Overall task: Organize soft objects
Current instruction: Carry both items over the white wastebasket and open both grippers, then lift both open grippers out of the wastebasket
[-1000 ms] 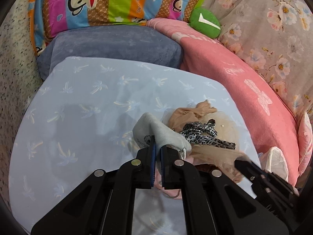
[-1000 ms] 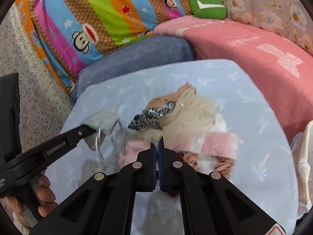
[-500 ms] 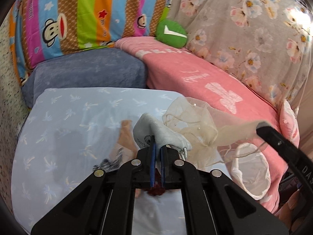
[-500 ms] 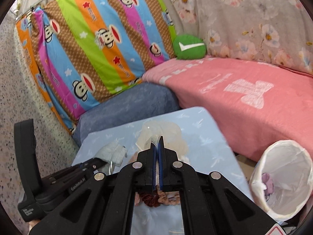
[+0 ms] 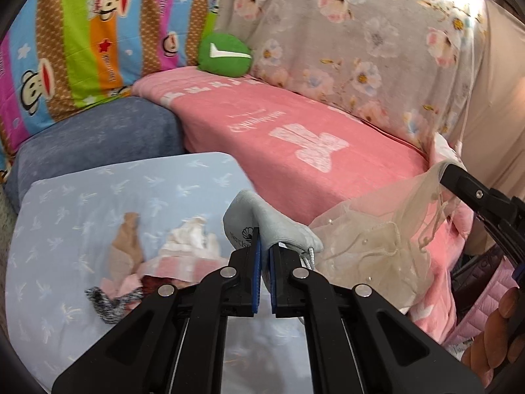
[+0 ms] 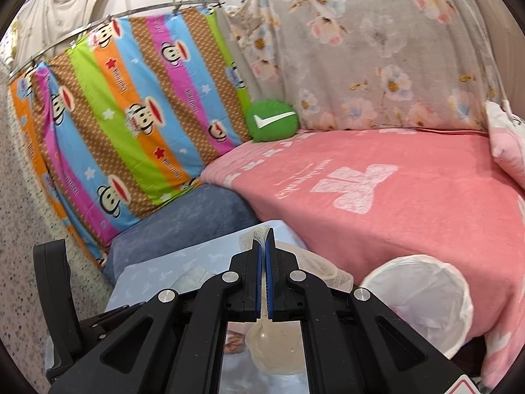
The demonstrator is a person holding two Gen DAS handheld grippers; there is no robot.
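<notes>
While the left gripper point(image 5: 263, 251) pinches a grey pouch point(image 5: 262, 221) between its closed jaws, the right gripper point(image 6: 264, 246) is clamped on a sheer cream bag point(image 5: 377, 246), which hangs from its tips above the edge of the pink bed point(image 5: 295, 138). Both pieces are off the blue cushion point(image 5: 82, 203). On that cushion lie the other soft things: a tan stocking point(image 5: 126, 246), a white and pink cloth point(image 5: 187, 256), and a leopard-print strip point(image 5: 105, 298) near its front. In the right wrist view a white lined bin point(image 6: 423, 292) stands just beside the bed, right of the cushion. A green pillow point(image 6: 274, 120) sits in the far corner
</notes>
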